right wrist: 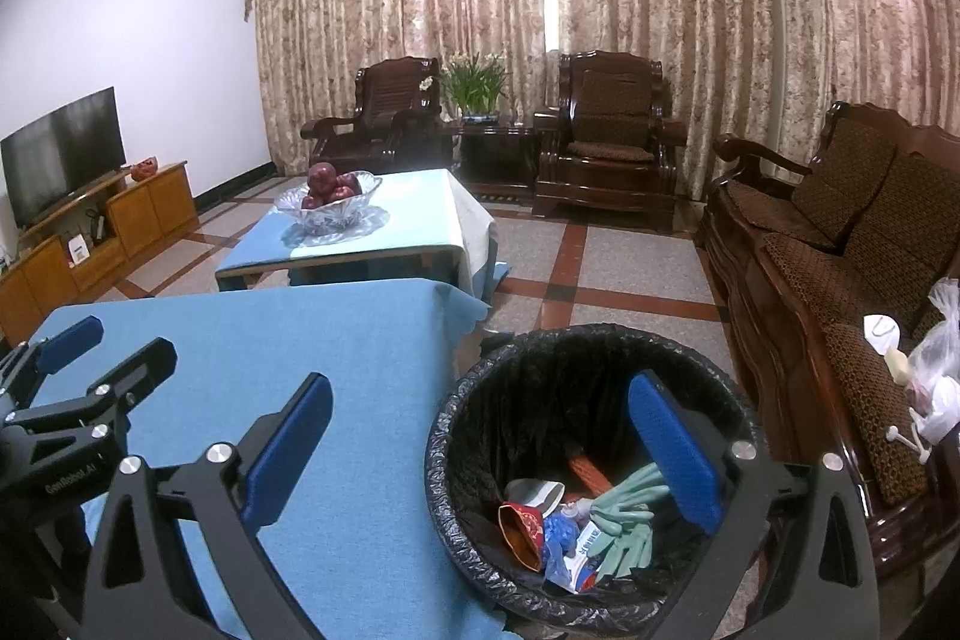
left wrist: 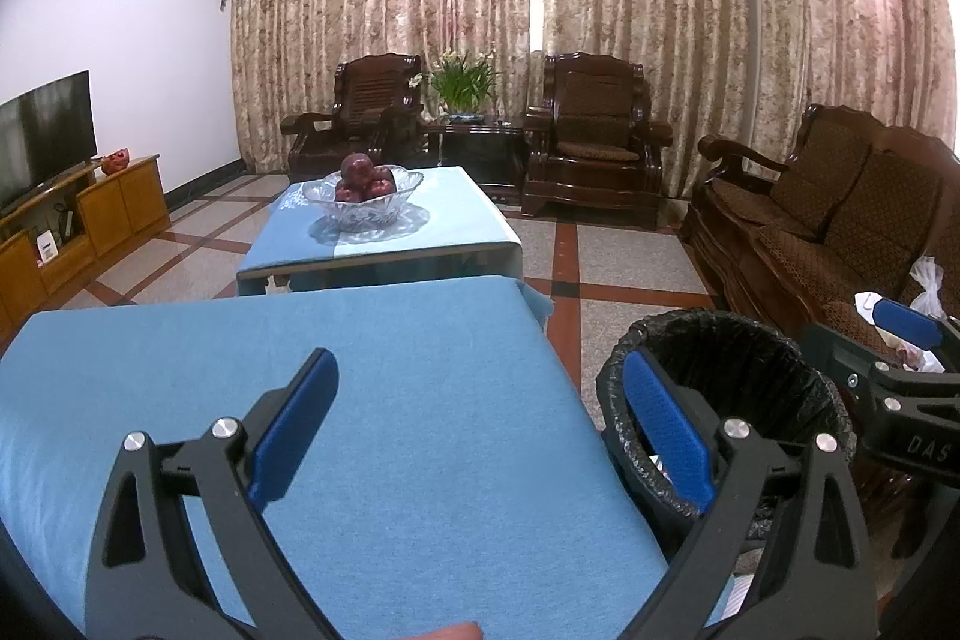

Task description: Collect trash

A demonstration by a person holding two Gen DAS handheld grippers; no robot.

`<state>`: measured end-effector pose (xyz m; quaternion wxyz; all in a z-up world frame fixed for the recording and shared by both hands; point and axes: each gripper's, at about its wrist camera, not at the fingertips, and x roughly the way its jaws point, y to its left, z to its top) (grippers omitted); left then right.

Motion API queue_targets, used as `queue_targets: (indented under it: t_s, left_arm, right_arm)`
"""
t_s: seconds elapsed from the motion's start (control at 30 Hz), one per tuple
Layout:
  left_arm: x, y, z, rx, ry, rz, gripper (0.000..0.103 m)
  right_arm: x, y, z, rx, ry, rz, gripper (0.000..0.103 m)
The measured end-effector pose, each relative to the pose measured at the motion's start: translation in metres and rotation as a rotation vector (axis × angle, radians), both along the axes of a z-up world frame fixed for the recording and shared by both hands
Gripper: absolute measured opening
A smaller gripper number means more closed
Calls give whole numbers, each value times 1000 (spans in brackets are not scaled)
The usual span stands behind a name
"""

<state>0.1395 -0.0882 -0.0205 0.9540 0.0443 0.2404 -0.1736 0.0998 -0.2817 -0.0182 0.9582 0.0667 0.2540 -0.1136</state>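
Right wrist view, principal item: trash bin [right wrist: 591,466], round, lined with a black bag, standing on the floor just beside the near table's right edge. Contents visible at the bottom — pale green gloves [right wrist: 627,517], a red-and-gold wrapper [right wrist: 521,526], blue crumpled plastic [right wrist: 558,535] and a printed paper scrap; other pieces too jumbled to name. Right gripper [right wrist: 480,451]: jaws spread wide, nothing between them, one blue pad over the tablecloth and the other over the bin's mouth. Left gripper [left wrist: 477,436]: likewise spread and empty, hovering above the near table [left wrist: 372,400], whose blue cloth shows no litter in either view. Far table: glass bowl of red fruit [left wrist: 363,196] on a white doily, not trash by the look of it. Sofa [left wrist: 840,220] to the right carries a white plastic bag [right wrist: 939,370] and small pale objects beside it; whether these count as trash cannot be told. Judgement: collection appears finished or nearly so, the step in hand being a check for leftovers. To do it well, sweep both cameras slowly across the cloth and floor, keep the jaws wide until something is found, and carry any find fully over the bin's rim before letting go — the liner's edge is loose and could snag a pad.
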Motion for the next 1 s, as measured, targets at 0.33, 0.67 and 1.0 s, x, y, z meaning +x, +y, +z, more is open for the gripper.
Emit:
queue_targets:
  t_s: [0.33, 0.67, 1.0]
  left_arm:
    - [0, 2, -2, 0, 1, 1, 93]
    - [0, 2, -1, -2, 2, 0, 93]
    - [0, 4, -9, 0, 9, 5, 94]
  right_arm:
    - [0, 1, 0, 1, 3, 1, 97]
    - [1, 1, -2, -3, 4, -3, 97]
    - [1, -1, -3, -1, 6, 0, 97]
